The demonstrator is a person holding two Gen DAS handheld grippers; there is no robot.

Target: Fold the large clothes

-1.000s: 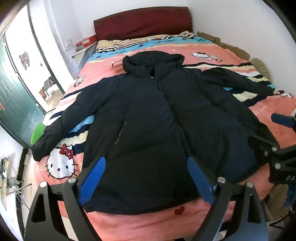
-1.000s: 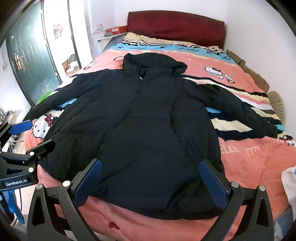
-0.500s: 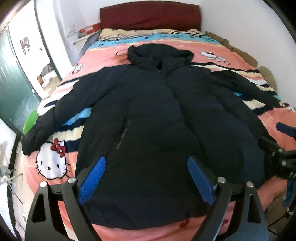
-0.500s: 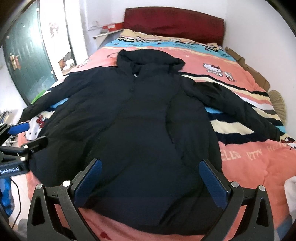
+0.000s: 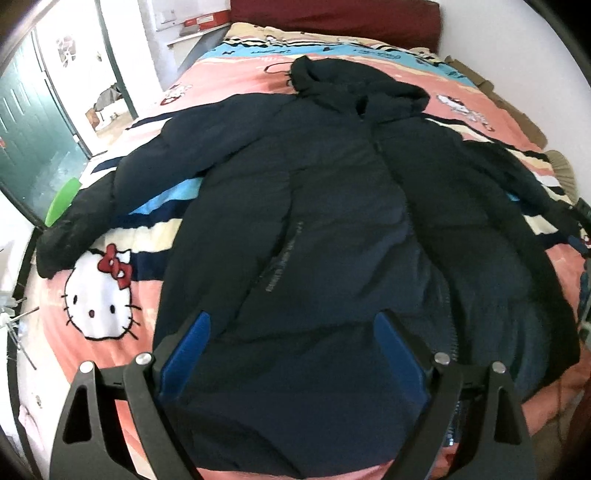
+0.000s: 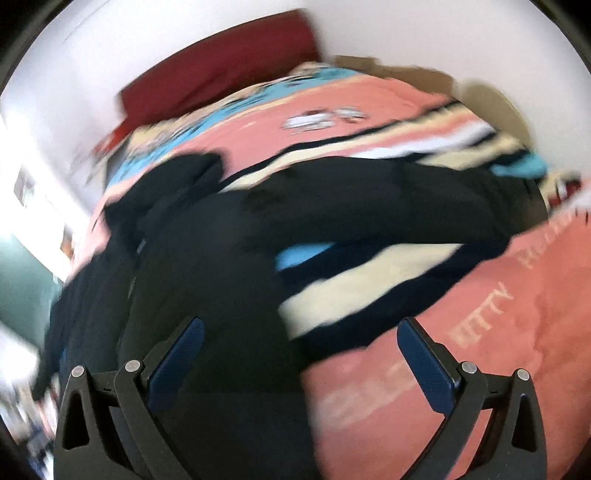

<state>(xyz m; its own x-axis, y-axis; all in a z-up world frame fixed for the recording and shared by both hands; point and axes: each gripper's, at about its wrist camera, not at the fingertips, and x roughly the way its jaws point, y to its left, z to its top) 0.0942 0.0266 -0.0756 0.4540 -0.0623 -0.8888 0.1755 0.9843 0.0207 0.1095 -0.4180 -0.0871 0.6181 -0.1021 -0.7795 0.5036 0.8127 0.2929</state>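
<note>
A large dark navy hooded puffer jacket (image 5: 332, 229) lies flat, front up, on the bed, hood toward the headboard and both sleeves spread out. My left gripper (image 5: 291, 332) hovers open over the jacket's lower front near the hem, with nothing between its blue pads. In the blurred right wrist view the jacket (image 6: 207, 258) fills the left half, and its right sleeve (image 6: 388, 199) stretches toward the right. My right gripper (image 6: 299, 339) is open above the jacket's right side edge and the blanket, holding nothing.
The bed is covered by a pink, striped cartoon-cat blanket (image 5: 99, 295) with a dark red headboard (image 5: 332, 14) at the far end. A green door (image 5: 29, 122) and an open doorway are on the left. White walls close in at the right.
The left gripper has moved in lower over the jacket's hem. The right gripper has swung fast to the right, toward the jacket's right sleeve; its view is motion-blurred.
</note>
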